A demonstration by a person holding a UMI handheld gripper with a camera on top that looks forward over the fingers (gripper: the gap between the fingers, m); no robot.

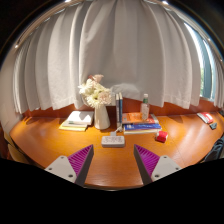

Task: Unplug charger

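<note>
A white power strip point(113, 141) lies flat on the wooden table point(50, 140), just ahead of my fingers and between their lines. A dark upright thing point(118, 110), perhaps a charger with its cable, stands right behind the strip; I cannot tell whether it is plugged in. My gripper point(113, 160) is open and empty, its purple pads point(82, 160) wide apart, short of the strip and above the table's near part.
A vase of white flowers point(97, 100) stands behind the strip to the left. Books point(76, 122) lie further left. A small bottle point(145, 106) stands on stacked books point(141, 124) to the right, with a red object point(161, 135) nearby. White curtains point(120, 60) hang behind.
</note>
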